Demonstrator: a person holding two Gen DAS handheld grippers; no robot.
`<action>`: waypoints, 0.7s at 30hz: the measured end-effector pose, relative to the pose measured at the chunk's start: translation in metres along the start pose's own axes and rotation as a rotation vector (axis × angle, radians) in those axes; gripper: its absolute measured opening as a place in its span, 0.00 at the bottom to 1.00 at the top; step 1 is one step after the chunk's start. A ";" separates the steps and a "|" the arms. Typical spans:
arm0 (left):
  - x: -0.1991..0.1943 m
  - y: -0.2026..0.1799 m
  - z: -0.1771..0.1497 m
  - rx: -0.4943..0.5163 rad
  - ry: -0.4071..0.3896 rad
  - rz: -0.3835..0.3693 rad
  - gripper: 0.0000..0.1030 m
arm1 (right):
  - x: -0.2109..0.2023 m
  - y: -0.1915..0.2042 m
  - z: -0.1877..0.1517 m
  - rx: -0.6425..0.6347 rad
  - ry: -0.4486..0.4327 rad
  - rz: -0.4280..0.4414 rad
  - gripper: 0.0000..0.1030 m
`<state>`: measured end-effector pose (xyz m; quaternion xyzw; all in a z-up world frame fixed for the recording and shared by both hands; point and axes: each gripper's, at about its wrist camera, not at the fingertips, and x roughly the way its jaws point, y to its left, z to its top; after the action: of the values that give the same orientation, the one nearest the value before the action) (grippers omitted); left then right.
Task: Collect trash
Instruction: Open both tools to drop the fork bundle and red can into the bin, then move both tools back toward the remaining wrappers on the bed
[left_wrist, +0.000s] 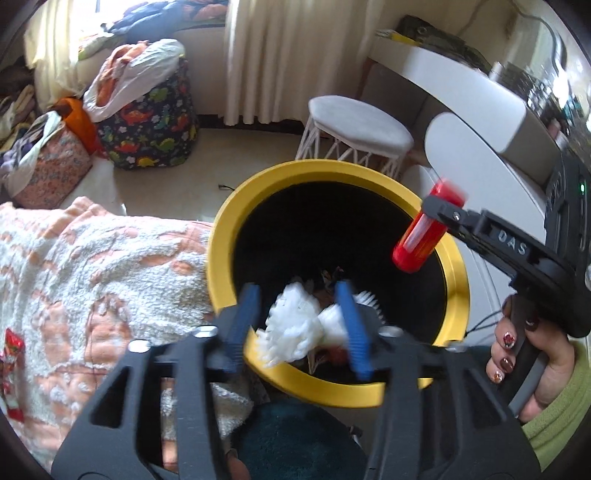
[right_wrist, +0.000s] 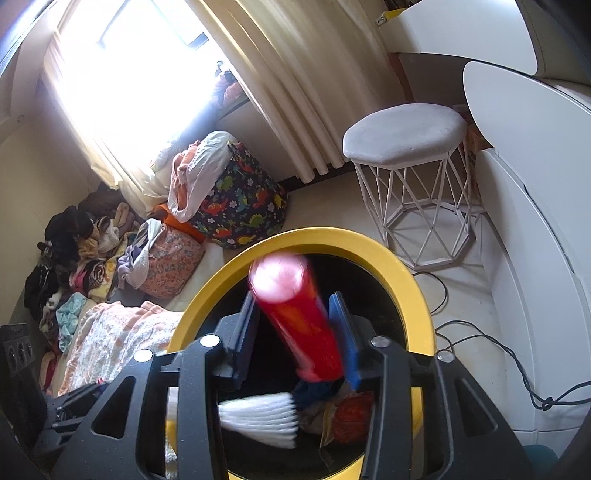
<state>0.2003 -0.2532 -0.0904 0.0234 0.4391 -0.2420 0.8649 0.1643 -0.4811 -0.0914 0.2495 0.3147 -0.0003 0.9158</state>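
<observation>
The yellow-rimmed bin (left_wrist: 221, 236) has a black inside and holds crumpled wrappers (right_wrist: 347, 417) and white tissue (right_wrist: 258, 417) at the bottom. Its mouth lies wide between the patterned blanket (left_wrist: 92, 266) and the white cabinet (right_wrist: 535, 295). The left gripper (left_wrist: 299, 325) is spread open over the near rim around a blurred white tissue (left_wrist: 291, 325). The right gripper (right_wrist: 295, 332) is part open; the red tube (right_wrist: 299, 325) sits tilted between its fingers above the bin's mouth.

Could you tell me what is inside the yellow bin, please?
The bin holds a white paper piece, an orange-red wrapper and something blue. Its bottom is hidden by the trash and shadow.
</observation>
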 end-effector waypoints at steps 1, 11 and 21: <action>-0.002 0.003 0.000 -0.011 -0.010 0.007 0.55 | 0.001 0.001 -0.001 -0.002 0.001 -0.002 0.45; -0.031 0.019 0.002 -0.094 -0.124 0.021 0.89 | -0.007 0.024 -0.003 -0.077 -0.018 0.009 0.56; -0.063 0.026 0.004 -0.105 -0.220 0.062 0.89 | -0.024 0.047 -0.004 -0.133 -0.047 0.046 0.64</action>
<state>0.1834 -0.2059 -0.0440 -0.0351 0.3529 -0.1930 0.9149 0.1504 -0.4420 -0.0587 0.1950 0.2865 0.0358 0.9374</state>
